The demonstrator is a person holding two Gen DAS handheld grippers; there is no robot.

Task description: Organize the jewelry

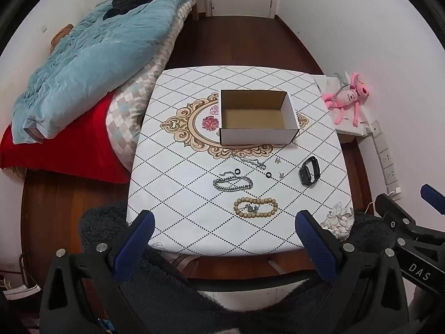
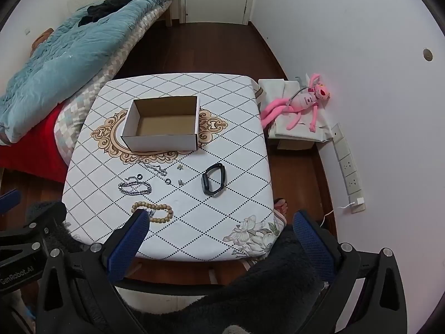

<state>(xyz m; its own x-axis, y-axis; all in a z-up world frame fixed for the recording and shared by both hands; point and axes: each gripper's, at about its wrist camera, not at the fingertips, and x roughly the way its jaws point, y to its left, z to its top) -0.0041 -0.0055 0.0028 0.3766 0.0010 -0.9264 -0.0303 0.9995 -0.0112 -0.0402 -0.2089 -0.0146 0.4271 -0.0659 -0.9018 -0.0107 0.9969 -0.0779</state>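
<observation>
An open, empty cardboard box (image 1: 257,117) (image 2: 162,123) stands mid-table. In front of it lie a thin silver chain (image 1: 250,162) (image 2: 153,167), a thick silver chain bracelet (image 1: 233,183) (image 2: 135,188), a wooden bead bracelet (image 1: 256,207) (image 2: 155,211), two black rings (image 1: 237,171) (image 1: 268,175), two small earrings (image 1: 278,161) (image 1: 281,175) and a black watch (image 1: 309,171) (image 2: 213,179). My left gripper (image 1: 225,222) is open and empty above the table's near edge. My right gripper (image 2: 219,222) is open and empty there too; its left finger covers part of the beads.
The table (image 1: 178,194) has a white diamond-pattern cloth. A bed with a blue duvet (image 1: 91,55) stands to the left. A pink plush toy (image 2: 303,104) lies on a low box at the right by the wall, near wall sockets (image 2: 349,167). Dark fleece (image 1: 172,292) lies below the grippers.
</observation>
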